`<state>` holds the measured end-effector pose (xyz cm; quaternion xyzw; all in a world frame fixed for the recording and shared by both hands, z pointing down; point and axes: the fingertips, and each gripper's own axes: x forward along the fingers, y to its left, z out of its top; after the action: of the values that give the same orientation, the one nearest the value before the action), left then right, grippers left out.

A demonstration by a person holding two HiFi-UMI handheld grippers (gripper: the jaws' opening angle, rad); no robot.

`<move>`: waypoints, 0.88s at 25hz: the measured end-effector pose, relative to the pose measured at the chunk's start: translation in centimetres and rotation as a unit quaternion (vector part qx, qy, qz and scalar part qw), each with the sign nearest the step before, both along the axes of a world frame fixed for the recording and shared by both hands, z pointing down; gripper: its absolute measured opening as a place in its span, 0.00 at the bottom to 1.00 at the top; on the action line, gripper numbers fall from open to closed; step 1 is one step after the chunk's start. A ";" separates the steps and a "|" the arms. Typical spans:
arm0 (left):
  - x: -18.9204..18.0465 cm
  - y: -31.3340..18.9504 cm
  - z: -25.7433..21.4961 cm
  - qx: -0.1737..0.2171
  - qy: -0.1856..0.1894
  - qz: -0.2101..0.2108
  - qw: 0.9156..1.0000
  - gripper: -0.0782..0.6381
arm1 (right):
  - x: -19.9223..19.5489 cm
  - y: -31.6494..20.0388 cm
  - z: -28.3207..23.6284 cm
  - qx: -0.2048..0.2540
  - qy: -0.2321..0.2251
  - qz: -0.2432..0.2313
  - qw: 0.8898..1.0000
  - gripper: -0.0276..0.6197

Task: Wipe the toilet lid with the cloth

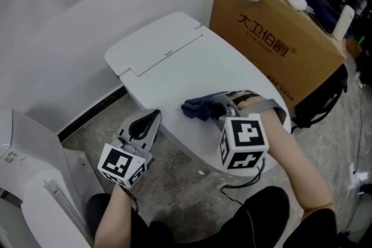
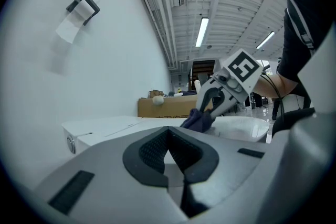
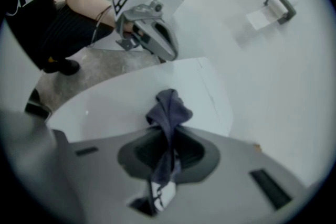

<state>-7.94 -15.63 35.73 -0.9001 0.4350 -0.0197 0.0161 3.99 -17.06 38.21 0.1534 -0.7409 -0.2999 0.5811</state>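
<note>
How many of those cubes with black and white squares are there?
2. One cube rides on the left gripper, beside the toilet lid; the other cube rides on the right gripper, which grips the cloth on that lid. No other shows; one could be hidden.

The head view looks steeply down from above the person onto the toilet lid (image 1: 192,67), with the left gripper (image 1: 145,122) and right gripper (image 1: 224,106) close beneath it. The left gripper view sits low behind its own jaws, facing level across the lid toward the right gripper beyond their tips. The right gripper view looks down past its jaws (very near the cloth (image 3: 167,113) held between them) at the left gripper ahead. All three views share the lid.
</note>
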 end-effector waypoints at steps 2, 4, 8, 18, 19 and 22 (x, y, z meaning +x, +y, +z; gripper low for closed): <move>0.0 0.1 -0.1 0.001 0.000 0.001 1.000 0.12 | 0.8 -2.9 -1.4 0.024 -0.001 0.017 1.000 0.14; -0.1 0.2 -0.1 0.001 0.001 -0.001 1.000 0.12 | 1.7 -6.6 -2.8 0.051 0.002 0.031 0.998 0.14; 0.0 0.3 -0.1 0.001 0.000 -0.002 1.000 0.12 | 3.6 -14.8 -4.4 0.098 0.022 0.060 0.993 0.14; -0.1 0.5 0.2 -0.001 0.000 -0.002 1.000 0.12 | 6.9 -27.3 -2.0 0.102 0.028 0.114 0.988 0.14; -0.1 0.5 0.1 -0.001 0.000 -0.001 1.000 0.12 | 6.9 -27.6 -1.4 0.103 0.033 0.109 0.988 0.14; 0.0 0.6 -0.2 0.001 0.001 0.001 1.000 0.12 | 6.5 -28.1 -0.5 0.108 0.053 0.091 0.989 0.14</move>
<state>-7.96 -14.99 35.53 -0.9003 0.4345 -0.0183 0.0170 10.50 -45.14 37.67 0.2657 -0.6553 -0.3314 0.6246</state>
